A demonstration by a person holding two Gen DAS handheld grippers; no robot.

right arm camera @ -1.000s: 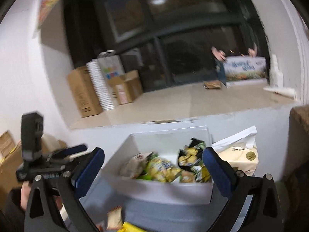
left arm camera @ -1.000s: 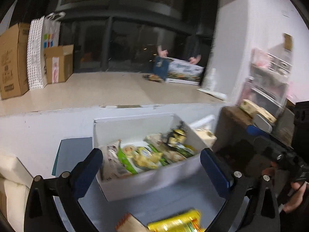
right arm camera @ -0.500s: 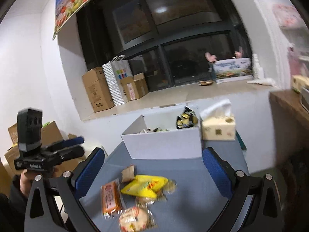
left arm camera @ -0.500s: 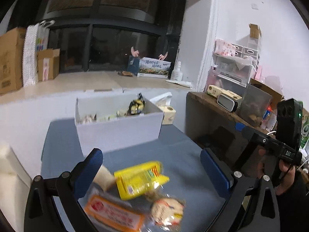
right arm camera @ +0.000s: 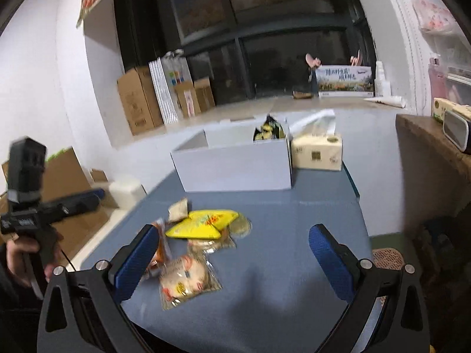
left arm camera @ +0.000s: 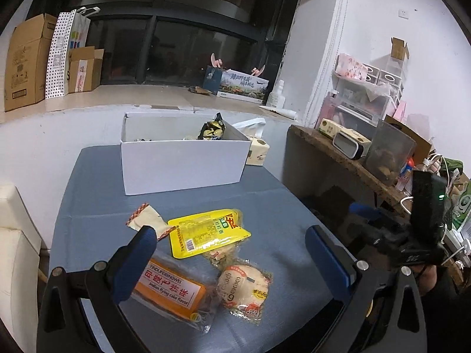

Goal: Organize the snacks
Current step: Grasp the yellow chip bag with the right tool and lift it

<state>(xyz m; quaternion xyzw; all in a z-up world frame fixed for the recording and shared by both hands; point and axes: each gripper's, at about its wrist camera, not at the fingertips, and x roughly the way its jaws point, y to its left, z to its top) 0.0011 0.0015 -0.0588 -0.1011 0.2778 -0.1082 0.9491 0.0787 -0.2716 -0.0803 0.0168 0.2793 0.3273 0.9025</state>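
Left wrist view: the left tongs [left arm camera: 232, 253] hang spread wide and empty above the blue surface [left arm camera: 273, 203]; between the blue pads lie the loose snacks; a yellow packet [left arm camera: 206, 232] sits at the centre, overlapping a beige sachet [left arm camera: 145, 220] at its 9 o'clock; an orange flying-cake pack [left arm camera: 172, 289] lies at 7 o'clock under the left pad, touching a round bun in clear wrap [left arm camera: 244, 286] at 5 o'clock; the white box [left arm camera: 182, 161] stands at 12 o'clock, well apart from the pile, with a dark packet [left arm camera: 212, 129] poking up inside; a tissue pack [left arm camera: 258, 153] sits just beside the box's right wall.

Right wrist view: the right tongs [right arm camera: 234, 260] are likewise spread and hold nothing; the yellow packet [right arm camera: 203, 223] lies at 11 o'clock; the wrapped bun [right arm camera: 185, 279] sits near the left pad; the white box [right arm camera: 235, 164] stands at 12 o'clock, the tissue pack [right arm camera: 318, 151] touching its right side; the other gripper shows at 9 o'clock.
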